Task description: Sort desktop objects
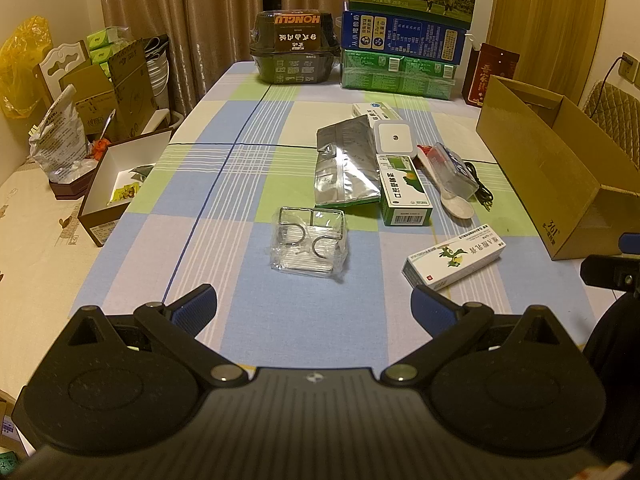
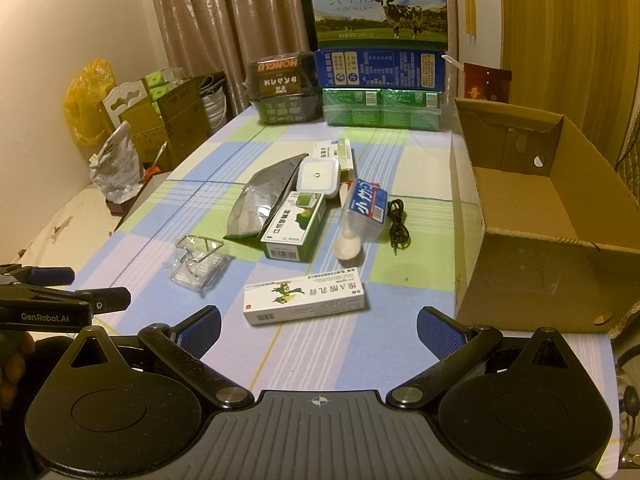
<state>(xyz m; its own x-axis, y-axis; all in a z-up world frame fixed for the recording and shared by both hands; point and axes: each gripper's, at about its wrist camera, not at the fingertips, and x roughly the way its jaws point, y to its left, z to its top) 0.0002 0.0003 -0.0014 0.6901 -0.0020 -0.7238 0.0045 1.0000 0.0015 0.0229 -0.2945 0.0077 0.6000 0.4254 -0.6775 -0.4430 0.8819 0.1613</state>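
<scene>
Loose items lie on the checked tablecloth: a clear plastic packet with metal rings (image 1: 308, 240) (image 2: 198, 258), a white ointment box (image 1: 454, 256) (image 2: 304, 300), a green medicine box (image 1: 404, 190) (image 2: 294, 226), a silver foil pouch (image 1: 344, 162) (image 2: 264, 200), a white square container (image 1: 394, 138) (image 2: 318, 178), a clear box with a blue label (image 2: 366, 210), a white spoon (image 1: 456, 202) and a black cable (image 2: 400, 222). My left gripper (image 1: 314, 310) is open just short of the clear packet. My right gripper (image 2: 318, 330) is open just short of the ointment box. Both hold nothing.
An open brown cardboard box (image 2: 532, 216) (image 1: 560, 176) stands on the table's right side. Milk cartons (image 2: 380, 60) and a dark food box (image 2: 284, 88) are stacked at the far end. Cartons, bags and an open white-lined box (image 1: 120, 184) crowd the left beyond the table edge.
</scene>
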